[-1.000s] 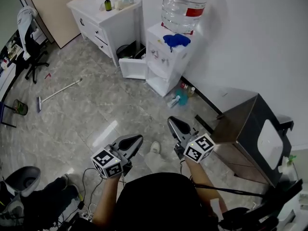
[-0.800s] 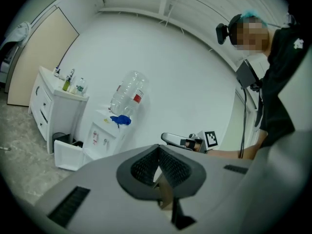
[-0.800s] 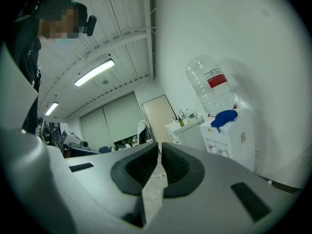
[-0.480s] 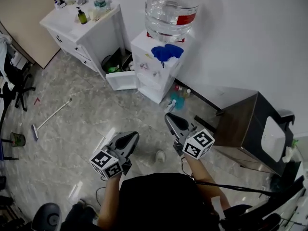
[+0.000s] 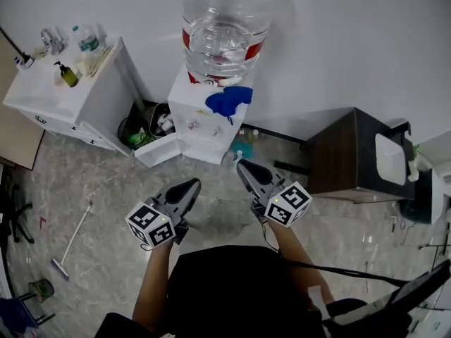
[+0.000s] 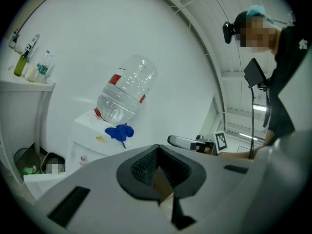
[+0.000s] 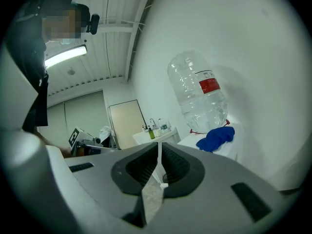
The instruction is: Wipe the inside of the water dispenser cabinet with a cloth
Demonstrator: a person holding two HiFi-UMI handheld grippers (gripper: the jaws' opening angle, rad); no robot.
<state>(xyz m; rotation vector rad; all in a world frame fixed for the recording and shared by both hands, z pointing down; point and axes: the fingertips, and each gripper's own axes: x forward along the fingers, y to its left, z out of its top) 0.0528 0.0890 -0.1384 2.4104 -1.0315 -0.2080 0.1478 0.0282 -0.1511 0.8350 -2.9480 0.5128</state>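
Blue cloth [image 5: 229, 101] lies bunched on the white top of the water dispenser [image 5: 199, 127], above the middle of the head view and right under the big clear bottle [image 5: 224, 27] upended there. Neither tool touches it. The left tool [image 5: 190, 184] and right tool [image 5: 243, 166] sit low of centre, side by side and well short of the dispenser. Each has its jaws pressed together with nothing between them.

The dispenser's low cabinet door [image 5: 159, 151] hangs open toward the left of the frame. Its inside cannot be made out from here. Wedged between that door and the white desk [image 5: 84, 104] at upper left is a dark bin [image 5: 138, 129]. Small bottles [image 5: 68, 74] stand on the desk. At the dispenser's foot, right of it against the wall, sit what look like a couple of spray bottles [image 5: 240, 153]. A dark brown cabinet [image 5: 344, 153] fills the right middle. A long-handled broom [image 5: 72, 239] lies on the grey marbled floor [image 5: 106, 189] at lower left.
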